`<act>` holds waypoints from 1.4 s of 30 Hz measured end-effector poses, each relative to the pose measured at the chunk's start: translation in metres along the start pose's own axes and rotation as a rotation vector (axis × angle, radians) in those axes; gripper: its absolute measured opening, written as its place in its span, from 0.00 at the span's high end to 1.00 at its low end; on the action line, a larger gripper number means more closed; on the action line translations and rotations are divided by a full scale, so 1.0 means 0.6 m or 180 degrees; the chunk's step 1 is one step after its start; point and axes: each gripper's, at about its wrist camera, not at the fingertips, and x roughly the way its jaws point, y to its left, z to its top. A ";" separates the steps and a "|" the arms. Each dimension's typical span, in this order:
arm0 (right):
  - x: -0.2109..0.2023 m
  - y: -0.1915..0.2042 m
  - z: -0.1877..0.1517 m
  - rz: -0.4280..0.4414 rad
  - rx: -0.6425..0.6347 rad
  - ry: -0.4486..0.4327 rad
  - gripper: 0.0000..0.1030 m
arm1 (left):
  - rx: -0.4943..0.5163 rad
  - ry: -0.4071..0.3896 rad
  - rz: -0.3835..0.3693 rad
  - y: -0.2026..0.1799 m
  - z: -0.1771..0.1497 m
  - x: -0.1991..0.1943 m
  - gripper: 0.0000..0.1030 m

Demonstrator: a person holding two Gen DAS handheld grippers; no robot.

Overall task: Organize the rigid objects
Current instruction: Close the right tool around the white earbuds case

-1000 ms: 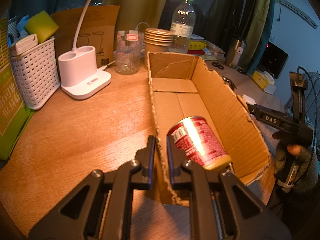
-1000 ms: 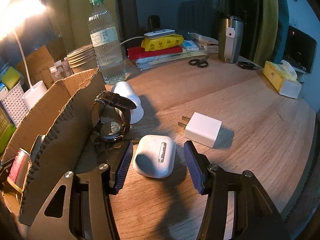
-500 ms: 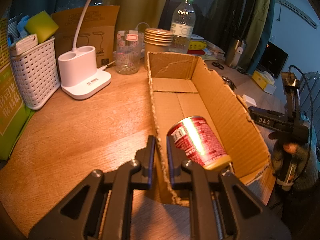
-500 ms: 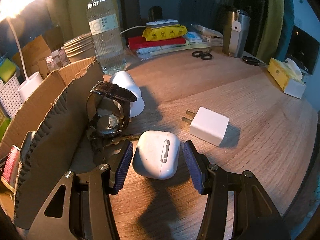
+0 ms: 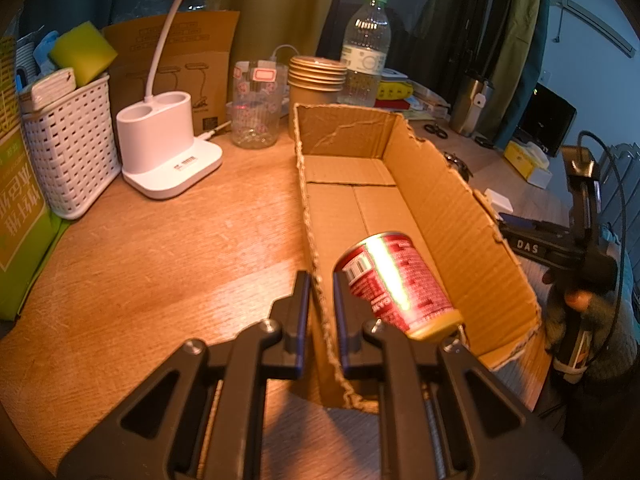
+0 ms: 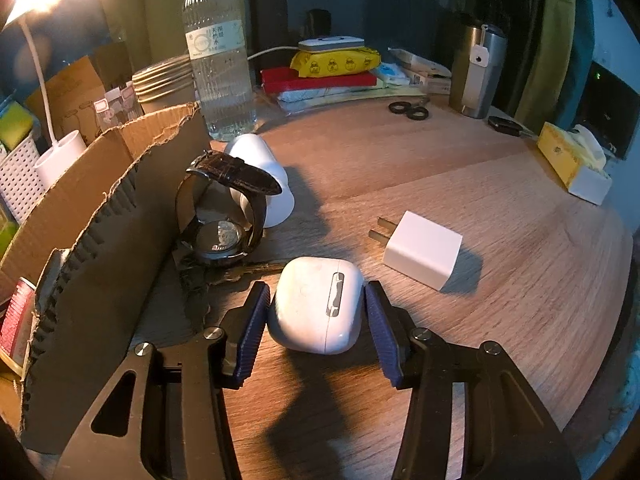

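Note:
An open cardboard box [image 5: 452,216] lies on the wooden desk with a red can [image 5: 394,280] on its side inside. My left gripper [image 5: 321,304] is shut on the box's near left wall. In the right wrist view, my right gripper [image 6: 316,304] is open with a white earbuds case [image 6: 316,304] between its fingers; both pads sit close to its sides with slim gaps. A white charger plug [image 6: 420,250], a dark wristwatch [image 6: 224,216] and a white cone-shaped object [image 6: 260,168] lie beside the box wall [image 6: 100,240].
A water bottle [image 6: 218,60], stacked paper cups [image 5: 318,92], a glass jar [image 5: 256,108], a white lamp base [image 5: 168,152] and a white basket [image 5: 68,144] stand behind and left of the box. Scissors [image 6: 408,110], a steel tumbler [image 6: 476,70] and a tissue box [image 6: 572,160] lie farther right.
My right gripper has moved forward around the earbuds case, which now sits between the pads. The left gripper has kept its hold on the box wall.

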 end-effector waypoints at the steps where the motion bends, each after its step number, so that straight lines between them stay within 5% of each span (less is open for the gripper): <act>1: -0.002 -0.001 0.000 0.0003 0.0005 -0.0009 0.50 | 0.0000 0.0000 0.0000 0.000 0.000 0.000 0.88; 42: -0.161 0.065 0.028 0.0271 -0.0234 -0.0692 0.50 | 0.0002 -0.0002 0.0001 0.000 -0.001 0.000 0.88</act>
